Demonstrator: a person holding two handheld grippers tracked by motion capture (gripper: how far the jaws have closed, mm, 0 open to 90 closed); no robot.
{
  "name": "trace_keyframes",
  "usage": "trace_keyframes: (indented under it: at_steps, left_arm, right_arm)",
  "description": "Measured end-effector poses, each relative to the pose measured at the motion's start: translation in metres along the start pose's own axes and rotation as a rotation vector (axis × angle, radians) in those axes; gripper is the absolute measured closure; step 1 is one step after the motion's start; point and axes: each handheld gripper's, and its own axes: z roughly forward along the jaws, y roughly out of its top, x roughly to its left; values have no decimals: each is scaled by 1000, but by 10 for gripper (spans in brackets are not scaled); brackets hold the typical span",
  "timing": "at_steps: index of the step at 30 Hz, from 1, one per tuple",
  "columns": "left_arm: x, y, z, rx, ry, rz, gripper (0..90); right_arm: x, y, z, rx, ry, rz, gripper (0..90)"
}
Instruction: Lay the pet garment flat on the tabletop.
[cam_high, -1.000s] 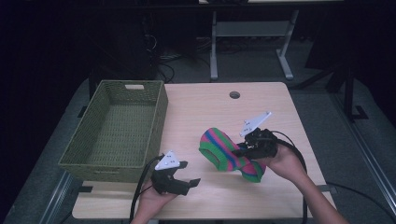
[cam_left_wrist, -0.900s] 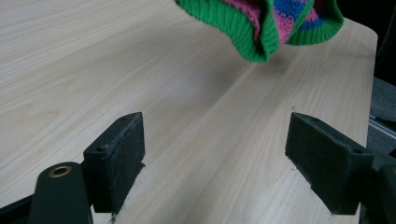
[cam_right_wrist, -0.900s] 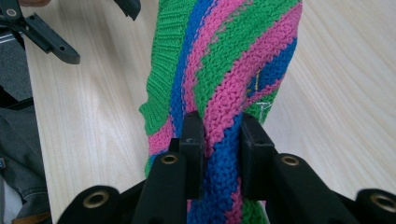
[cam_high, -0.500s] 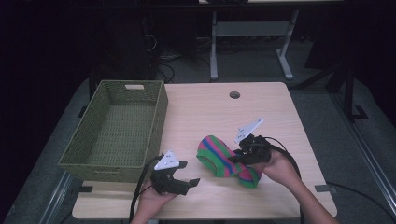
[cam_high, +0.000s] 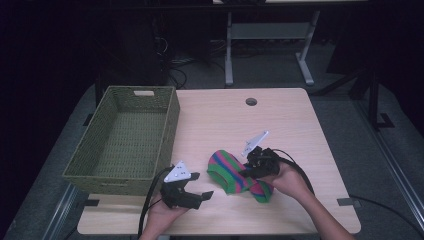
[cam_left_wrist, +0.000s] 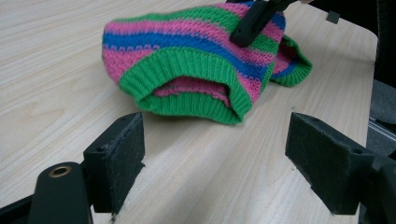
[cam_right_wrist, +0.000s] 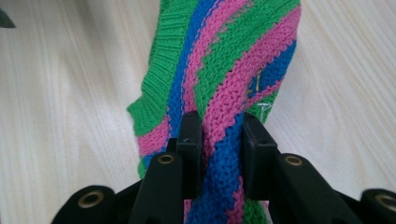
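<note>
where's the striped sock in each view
High view: the sock lies on the table's near half, right of centre, between the two grippers.
Left gripper view: the sock lies across the top, green cuff opening toward the camera, beyond the open jaws.
Right gripper view: the sock runs up the middle from the jaws pinching it.
Shared landmark: the right gripper clamped on the sock, one black jaw seen at top right in the left gripper view.

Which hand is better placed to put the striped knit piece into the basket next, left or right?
Right, probably. The right hand-held gripper is clamped on the knit piece, so it can carry it over. The left hand-held gripper is open with nothing between its jaws, though it sits nearer the basket.
</note>
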Motion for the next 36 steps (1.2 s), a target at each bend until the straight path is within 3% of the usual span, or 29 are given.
trace_keyframes:
  at_steps: [12, 18, 25, 28, 33, 36]
  left_arm:
    - [0, 0, -1, -5, 2, 0, 194]
    - [1, 0, 0, -4, 1, -2, 195]
    - [1, 0, 0, -4, -1, -5, 195]
    - [1, 0, 0, -3, -1, -3, 195]
    - [1, 0, -1, -7, 1, -7, 195]
    - [1, 0, 0, -6, -6, -9, 195]
  right_arm:
    - [-4, -1, 11, 4, 18, 16, 654]
    - [-5, -4, 14, 13, 13, 18, 551]
    - [-4, -4, 7, -31, 17, 14, 432]
    - [-1, -5, -1, -52, 11, 23, 451]
    - [3, -10, -11, -75, 8, 12, 665]
    - [5, -15, -9, -51, 6, -4, 730]
